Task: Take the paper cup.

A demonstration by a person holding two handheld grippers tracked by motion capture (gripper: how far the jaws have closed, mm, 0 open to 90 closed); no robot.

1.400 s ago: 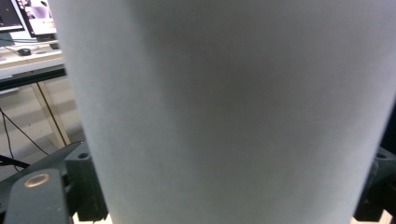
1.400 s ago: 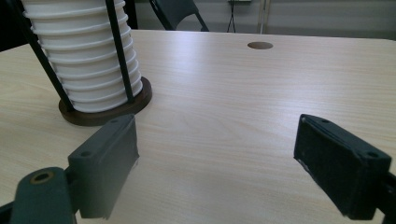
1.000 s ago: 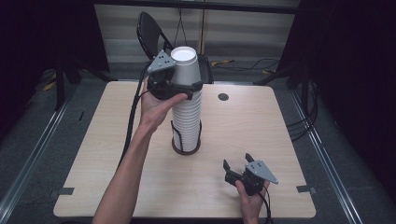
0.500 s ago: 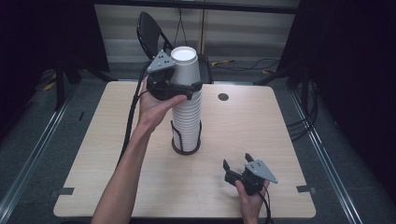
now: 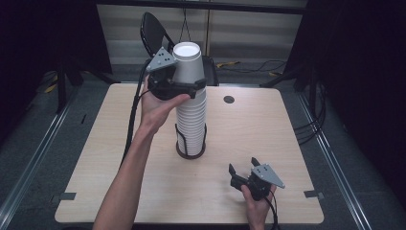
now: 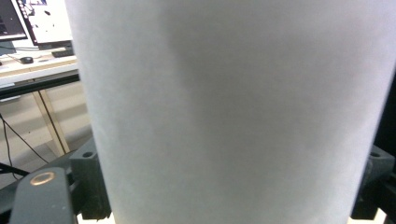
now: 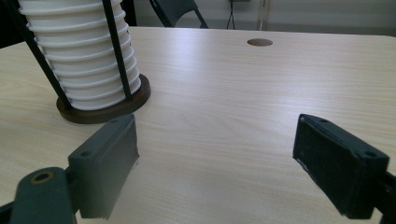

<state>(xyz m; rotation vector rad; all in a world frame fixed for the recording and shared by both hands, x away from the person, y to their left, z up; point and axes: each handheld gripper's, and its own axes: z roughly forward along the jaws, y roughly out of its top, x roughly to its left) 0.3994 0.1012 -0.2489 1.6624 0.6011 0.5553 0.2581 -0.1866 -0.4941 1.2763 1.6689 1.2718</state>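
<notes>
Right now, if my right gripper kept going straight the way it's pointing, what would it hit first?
Probably nothing soon: the right gripper faces bare table. The cup stack in its holder sits left of that line, though depth is uncertain.

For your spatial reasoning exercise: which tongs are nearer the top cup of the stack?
Left. The left tongs clamp the top cup; the right tongs rest low on the table.

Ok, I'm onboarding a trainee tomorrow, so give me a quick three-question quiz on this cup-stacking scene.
1. True or false: the left gripper is shut on the top cup.
2. Where does the stack of cups stand? A) in a wire holder on a round base B) bare on the table C) in a box
3. How do the right gripper jaws stand?

Key: 1 true; 2 A, in the holder; 3 open, low over the table, holding nothing.
</notes>
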